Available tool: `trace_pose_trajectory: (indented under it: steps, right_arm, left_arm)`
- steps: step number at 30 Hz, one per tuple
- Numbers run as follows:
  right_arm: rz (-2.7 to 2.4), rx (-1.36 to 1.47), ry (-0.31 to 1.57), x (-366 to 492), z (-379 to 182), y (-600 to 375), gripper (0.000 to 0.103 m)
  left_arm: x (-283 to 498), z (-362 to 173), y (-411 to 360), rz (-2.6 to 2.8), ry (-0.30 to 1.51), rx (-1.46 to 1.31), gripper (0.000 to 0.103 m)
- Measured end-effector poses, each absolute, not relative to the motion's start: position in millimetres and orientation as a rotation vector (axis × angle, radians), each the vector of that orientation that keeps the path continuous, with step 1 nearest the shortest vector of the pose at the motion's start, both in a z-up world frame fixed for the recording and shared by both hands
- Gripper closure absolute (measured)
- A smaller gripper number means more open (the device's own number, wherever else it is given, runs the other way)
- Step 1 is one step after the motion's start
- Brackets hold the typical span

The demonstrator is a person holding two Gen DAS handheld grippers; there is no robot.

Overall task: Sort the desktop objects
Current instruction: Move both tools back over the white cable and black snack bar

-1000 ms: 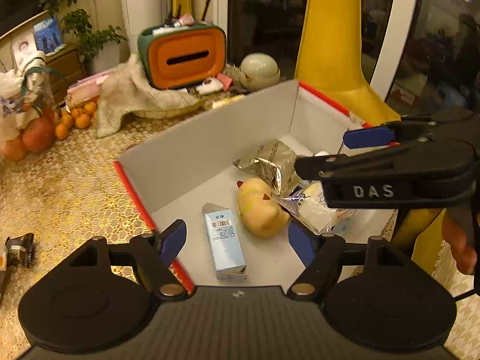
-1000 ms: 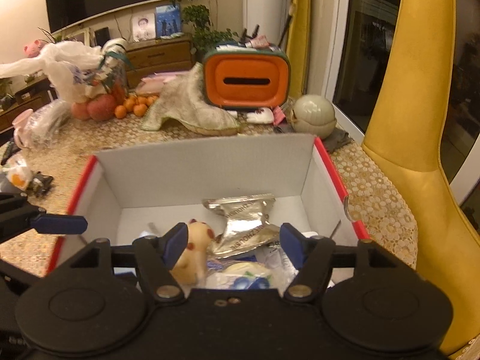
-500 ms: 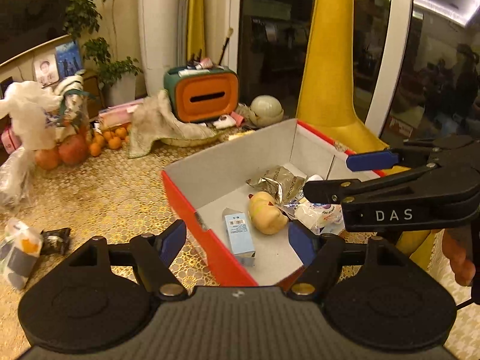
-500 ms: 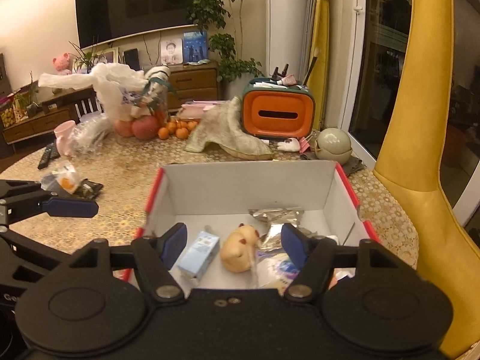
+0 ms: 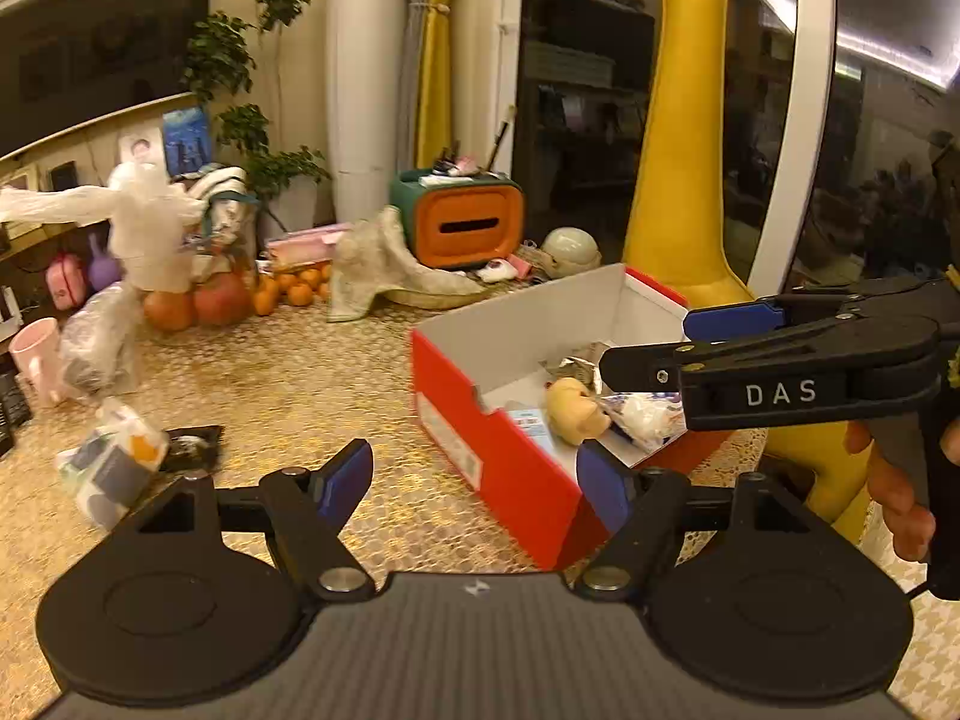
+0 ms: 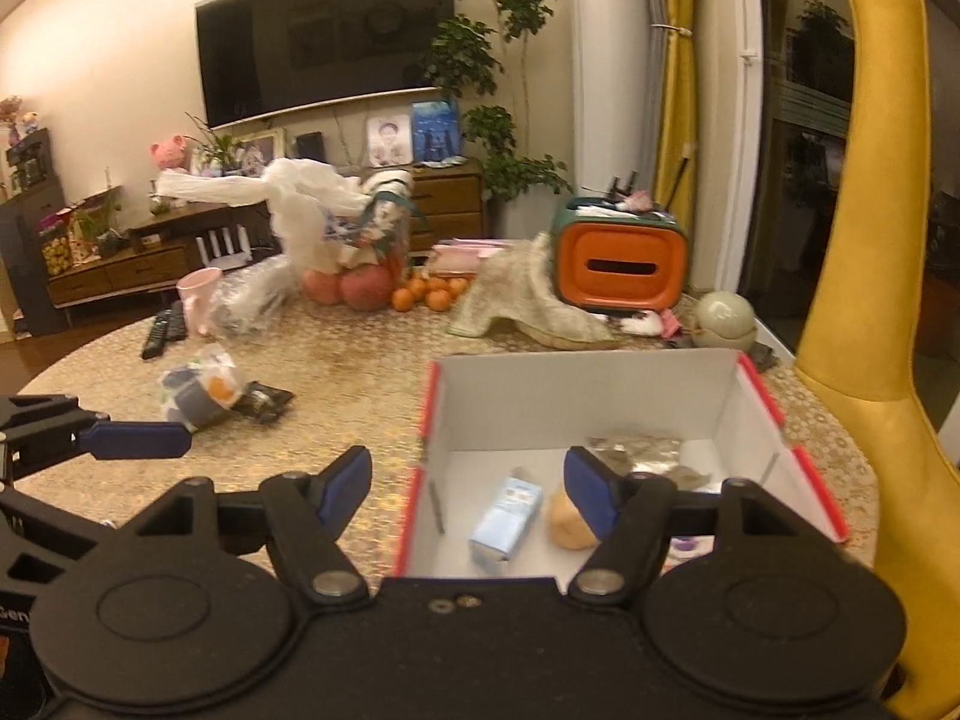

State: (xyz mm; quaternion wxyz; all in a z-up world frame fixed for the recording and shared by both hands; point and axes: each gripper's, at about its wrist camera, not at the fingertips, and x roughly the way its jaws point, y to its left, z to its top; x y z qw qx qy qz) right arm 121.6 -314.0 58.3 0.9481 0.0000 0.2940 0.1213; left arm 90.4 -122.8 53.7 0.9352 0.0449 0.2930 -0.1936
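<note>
A red cardboard box (image 6: pixel 600 402) with white walls holds a pale blue carton (image 6: pixel 504 517) and crinkled foil pouch (image 6: pixel 639 450). Left gripper (image 5: pixel 474 480) gapes empty before it; right gripper (image 6: pixel 465 489), jaws just widening, empty above it.

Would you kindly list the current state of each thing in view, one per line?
Left gripper: open, holding nothing; nothing between its jaws.
Right gripper: open, holding nothing; its jaws have just been opening.
Red box: open-topped, partly filled.
Blue carton: lying in the box.
Plush toy: lying in the box.
Foil packet: crumpled, in the box.
Pink mug: upright on the table.
</note>
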Motion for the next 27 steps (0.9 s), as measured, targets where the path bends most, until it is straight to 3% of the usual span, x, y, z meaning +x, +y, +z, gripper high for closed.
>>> trace_pose_trajectory:
  steps: [6, 11, 27]
  right_arm:
    - [0.285, -0.012, 0.575, 113.9, 58.4, -283.3, 0.025]
    - [0.331, -0.042, 0.546, 109.0, 57.8, -254.5, 0.014]
    - [0.418, -0.069, 0.539, 123.4, 45.2, -169.0, 0.007]
  left_arm:
    - [67.4, 53.5, -85.8, -0.344, 0.560, 0.089, 0.018]
    - [54.1, 46.2, -48.3, -0.296, 0.560, 0.058, 0.008]
    - [32.0, 17.6, 37.4, -0.185, 0.586, 0.015, 0.000]
